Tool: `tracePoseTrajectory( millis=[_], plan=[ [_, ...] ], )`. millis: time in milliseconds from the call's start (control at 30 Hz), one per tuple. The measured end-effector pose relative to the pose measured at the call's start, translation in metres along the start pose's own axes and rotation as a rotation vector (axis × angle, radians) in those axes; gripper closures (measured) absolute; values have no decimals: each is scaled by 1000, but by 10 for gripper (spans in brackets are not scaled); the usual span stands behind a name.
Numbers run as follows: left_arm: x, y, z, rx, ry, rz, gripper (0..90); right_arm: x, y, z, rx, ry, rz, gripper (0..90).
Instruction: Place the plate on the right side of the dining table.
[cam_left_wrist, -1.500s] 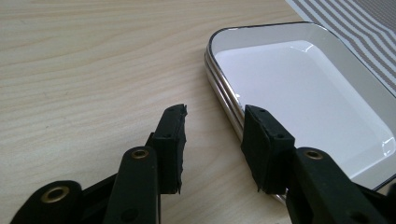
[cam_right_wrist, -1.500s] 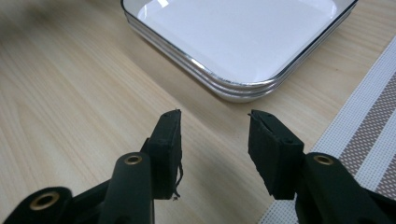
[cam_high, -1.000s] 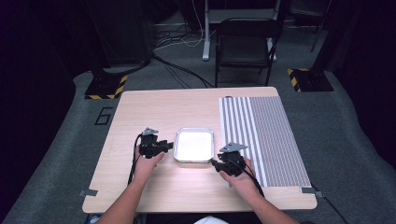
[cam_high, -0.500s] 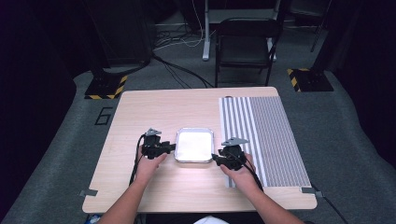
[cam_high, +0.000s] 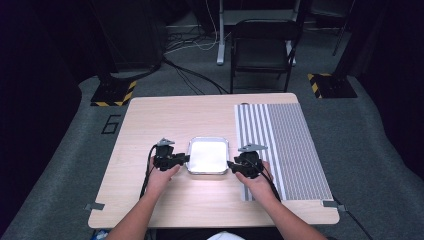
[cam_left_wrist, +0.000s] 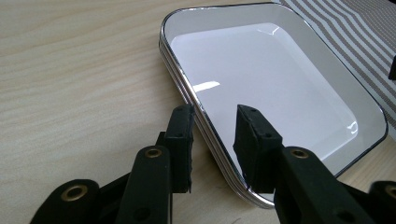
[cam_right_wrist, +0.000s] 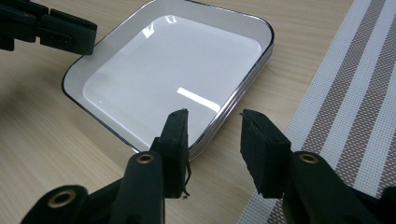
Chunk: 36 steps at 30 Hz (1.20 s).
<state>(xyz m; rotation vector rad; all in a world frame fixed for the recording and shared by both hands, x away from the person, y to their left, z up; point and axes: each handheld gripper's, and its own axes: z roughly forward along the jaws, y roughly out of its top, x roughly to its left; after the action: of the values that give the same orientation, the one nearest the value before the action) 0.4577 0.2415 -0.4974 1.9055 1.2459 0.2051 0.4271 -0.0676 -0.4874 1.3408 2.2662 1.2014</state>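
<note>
Now my left gripper (cam_left_wrist: 212, 135) has just been closing, jaws straddling the tray's (cam_left_wrist: 280, 18) left rim, not pinching. Looks stiff, glossy, slippery: grip the rolled rim.

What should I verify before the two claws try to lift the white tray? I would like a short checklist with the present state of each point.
1. Left claw astride the tray rim: ok; its jaws have just been closing.
2. Right claw astride the opposite rim: ok.
3. Pads pressing the rim: not ok; a gap shows at both claws.
4. Tray empty: ok.
5. Single tray, not a stack: cannot tell; the rim looks layered.
6. Tray flat on the table, off the striped mat: ok.
</note>
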Motion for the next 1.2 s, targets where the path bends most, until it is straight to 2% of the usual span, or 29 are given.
tracePoseTrajectory(
  millis=[200, 233, 433, 533, 700, 833, 1000, 1033, 1200],
  plan=[
    [0, -2, 1, 11, -10, -8, 680, -1, 1, 4, 7, 16, 21, 601],
    [0, -2, 2, 16, -15, -5, 680, -2, 2, 6, 12, 22, 42, 590],
    [-1, -3, 2, 20, -45, -24, 678, -6, 2, 12, 30, 52, 85, 578],
    [-1, -3, 2, 25, -47, -14, 677, -7, 2, 13, 37, 58, 107, 578],
    [-1, -4, 2, 22, -52, -35, 675, -8, 2, 16, 55, 80, 115, 571],
    [-2, -5, 2, 22, -72, -51, 677, -11, 2, 17, 64, 99, 158, 573],
    [-7, -6, 4, 32, -87, -38, 680, -15, 2, 16, 62, 104, 166, 577],
    [-10, -6, 5, 37, -88, -32, 678, -16, 2, 16, 65, 107, 185, 585],
    [-13, -6, 6, 37, -87, -35, 672, -20, 3, 14, 65, 121, 201, 592]
  ],
)
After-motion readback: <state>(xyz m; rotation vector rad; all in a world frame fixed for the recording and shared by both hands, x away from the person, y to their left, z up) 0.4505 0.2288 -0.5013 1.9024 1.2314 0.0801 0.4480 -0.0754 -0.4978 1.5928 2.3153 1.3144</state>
